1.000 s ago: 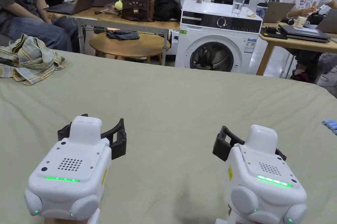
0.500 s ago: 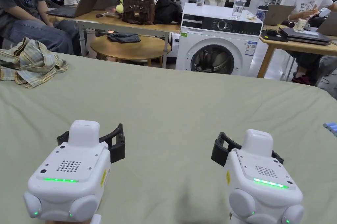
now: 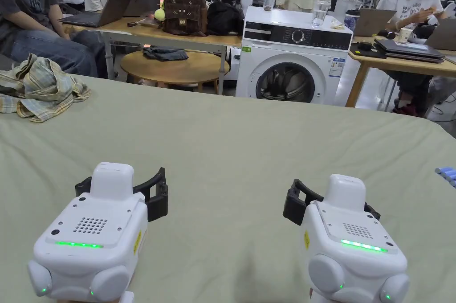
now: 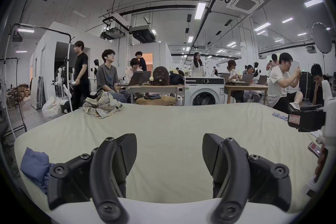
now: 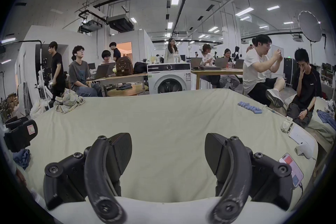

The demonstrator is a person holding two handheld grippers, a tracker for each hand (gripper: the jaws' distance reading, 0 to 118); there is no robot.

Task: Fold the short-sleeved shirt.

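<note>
Both units sit low over the near part of a bed (image 3: 249, 139) covered w/ a pale green sheet. Left hand-held gripper (image 3: 122, 183) is near-left, right hand-held gripper (image 3: 331, 201) near-right, well apart, both pointing toward the far edge. In each gripper view the jaws stand wide apart w/ nothing between them, just bare sheet.

The short-sleeved shirt (image 3: 40, 90), plaid in faded yellow/grey, lies crumpled in a heap at the far-left corner of the bed, well away from both grippers. Same heap shows in the left gripper view (image 4: 102, 106) and the right gripper view (image 5: 69, 102), unfolded, bunched up.

Other stuff on the bed: a blue cloth (image 4: 34, 164) bunched at the near-left edge, a row of small blue pieces (image 5: 250, 107) at the far right, a phone (image 5: 292, 169) w/ a lit screen at the near-right.

Beyond the bed: a white washing machine (image 3: 289, 63) w/ a glass (image 3: 321, 10) on top, a round wooden table (image 3: 178, 65) to its left, a desk (image 3: 147, 32) behind w/ a brown backpack (image 3: 185, 3) and a laptop (image 3: 107, 5). People sit at both sides, far left and far right.
</note>
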